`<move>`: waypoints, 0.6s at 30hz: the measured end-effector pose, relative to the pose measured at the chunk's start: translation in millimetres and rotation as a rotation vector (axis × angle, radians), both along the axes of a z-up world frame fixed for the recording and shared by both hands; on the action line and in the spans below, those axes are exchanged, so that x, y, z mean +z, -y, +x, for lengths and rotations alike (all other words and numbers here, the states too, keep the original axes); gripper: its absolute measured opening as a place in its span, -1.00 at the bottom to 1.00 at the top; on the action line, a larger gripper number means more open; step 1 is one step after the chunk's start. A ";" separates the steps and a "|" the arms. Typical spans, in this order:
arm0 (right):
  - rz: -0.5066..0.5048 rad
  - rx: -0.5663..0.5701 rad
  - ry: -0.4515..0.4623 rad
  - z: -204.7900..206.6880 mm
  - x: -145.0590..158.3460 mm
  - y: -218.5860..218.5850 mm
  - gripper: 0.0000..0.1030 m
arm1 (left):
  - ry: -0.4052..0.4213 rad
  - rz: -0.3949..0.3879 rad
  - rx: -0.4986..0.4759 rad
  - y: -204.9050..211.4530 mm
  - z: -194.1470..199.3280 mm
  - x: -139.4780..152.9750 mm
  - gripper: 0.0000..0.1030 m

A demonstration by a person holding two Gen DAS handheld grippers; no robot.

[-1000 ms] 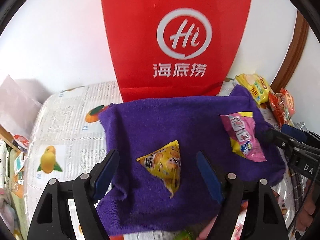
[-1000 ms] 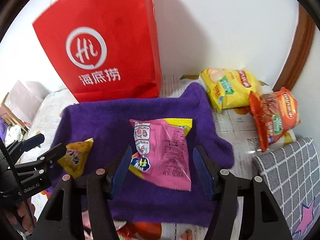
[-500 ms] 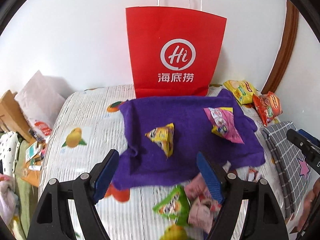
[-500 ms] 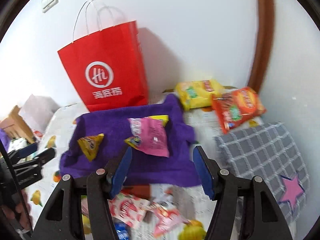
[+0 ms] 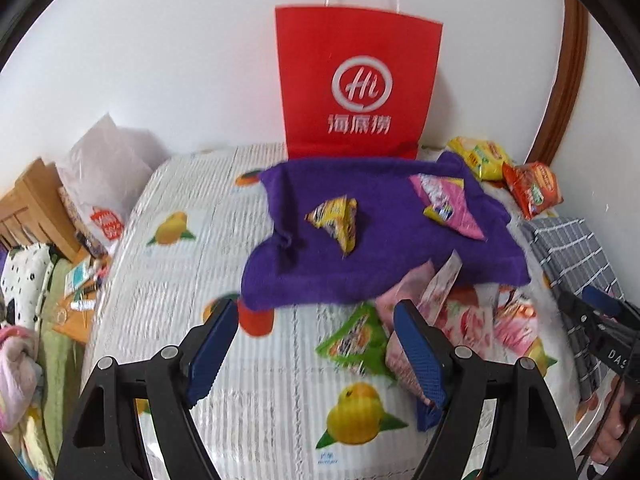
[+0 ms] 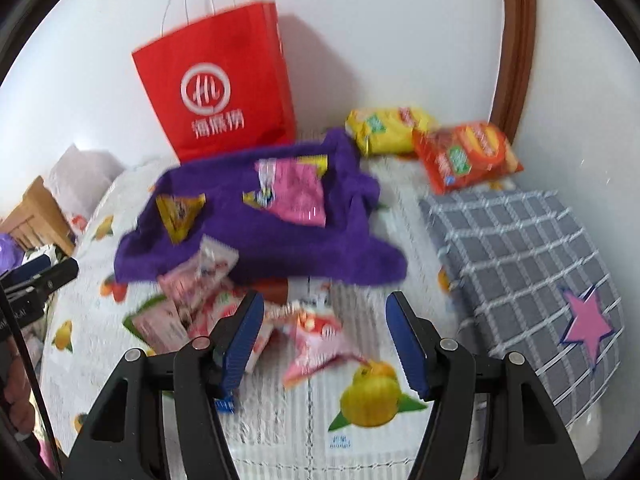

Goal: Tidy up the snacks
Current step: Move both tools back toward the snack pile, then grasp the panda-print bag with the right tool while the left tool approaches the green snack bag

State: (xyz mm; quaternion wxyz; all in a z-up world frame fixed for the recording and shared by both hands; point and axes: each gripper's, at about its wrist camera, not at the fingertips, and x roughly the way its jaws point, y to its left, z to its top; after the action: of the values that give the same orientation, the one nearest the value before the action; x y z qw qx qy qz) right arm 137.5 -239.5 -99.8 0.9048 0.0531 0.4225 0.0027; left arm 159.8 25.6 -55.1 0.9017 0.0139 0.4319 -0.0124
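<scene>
A purple towel (image 5: 380, 240) (image 6: 256, 240) lies on the fruit-print table cover, with a yellow triangular snack (image 5: 336, 224) (image 6: 178, 212) and a pink snack packet (image 5: 448, 204) (image 6: 296, 192) on it. Nearer me lies a heap of loose snacks: a green triangular pack (image 5: 352, 340) and pink packets (image 5: 424, 292) (image 6: 316, 336). My left gripper (image 5: 316, 352) hovers open and empty above the cover in front of the heap. My right gripper (image 6: 324, 340) is open and empty over the pink packets. A red paper bag (image 5: 358, 84) (image 6: 216, 92) stands behind the towel.
A yellow chip bag (image 6: 384, 124) and an orange one (image 6: 464, 156) lie at the back right by the wall. A grey checked cloth (image 6: 520, 240) with a pink star covers the right side. Left of the table are a white plastic bag (image 5: 104, 168) and wooden furniture (image 5: 28, 208).
Both grippers have drawn back from the towel, leaving the yellow and pink snacks lying on it. The loose snack heap in front of the towel has come into view.
</scene>
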 end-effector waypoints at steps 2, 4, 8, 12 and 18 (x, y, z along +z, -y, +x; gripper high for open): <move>0.011 0.001 -0.029 2.0 -17.7 1.2 0.22 | -0.017 0.001 0.010 -4.1 -1.8 -11.0 0.53; 0.018 0.006 -0.057 5.6 -32.5 1.1 0.22 | -0.046 0.004 0.026 -8.2 -1.3 -23.3 0.53; 0.017 0.015 -0.068 16.9 -48.9 -0.1 0.22 | -0.068 0.003 0.041 -14.5 2.0 -35.6 0.53; 0.000 0.028 -0.095 32.2 -64.2 -5.1 0.22 | -0.074 -0.001 0.039 -16.8 5.6 -43.2 0.53; 0.006 0.041 -0.135 42.5 -85.5 -10.1 0.18 | -0.106 -0.025 -0.003 -14.7 9.3 -58.6 0.53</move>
State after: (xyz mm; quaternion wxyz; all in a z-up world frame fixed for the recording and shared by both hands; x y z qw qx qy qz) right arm 180.0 -229.4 -185.3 0.8738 0.0470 0.4836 0.0189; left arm 169.1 40.2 -113.7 0.8778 0.0027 0.4787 -0.0196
